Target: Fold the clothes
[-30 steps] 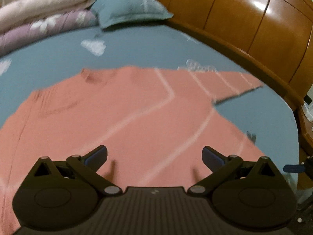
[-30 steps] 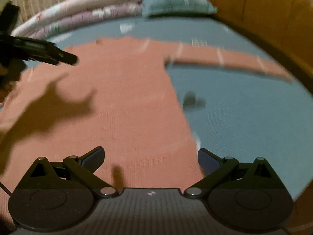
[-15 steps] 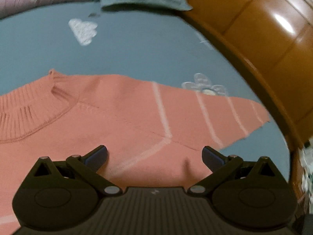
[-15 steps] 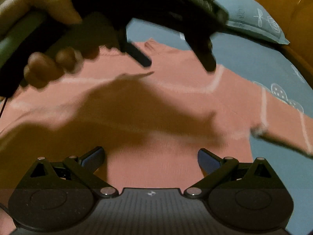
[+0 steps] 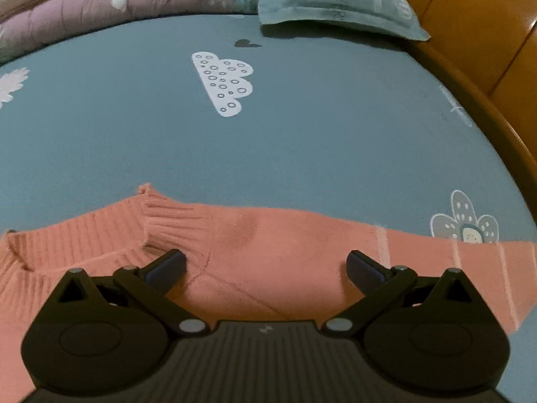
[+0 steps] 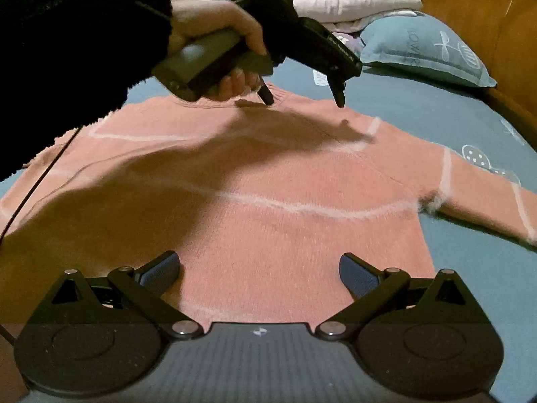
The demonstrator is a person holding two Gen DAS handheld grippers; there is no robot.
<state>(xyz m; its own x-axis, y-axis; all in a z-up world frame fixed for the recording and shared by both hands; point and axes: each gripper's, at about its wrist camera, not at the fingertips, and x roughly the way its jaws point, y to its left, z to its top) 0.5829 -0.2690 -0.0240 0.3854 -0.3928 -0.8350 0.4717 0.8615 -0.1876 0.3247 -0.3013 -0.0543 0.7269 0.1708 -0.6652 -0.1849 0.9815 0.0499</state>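
Pink sweater (image 6: pixel 268 184) lies flat on the bed sheet (image 5: pixel 302 134), sleeves running left-right, its collar (image 5: pixel 174 221) directly beneath the unclenched left gripper (image 5: pixel 266 263), while the right gripper (image 6: pixel 259 268), likewise spread and empty, hovers over the lower body.
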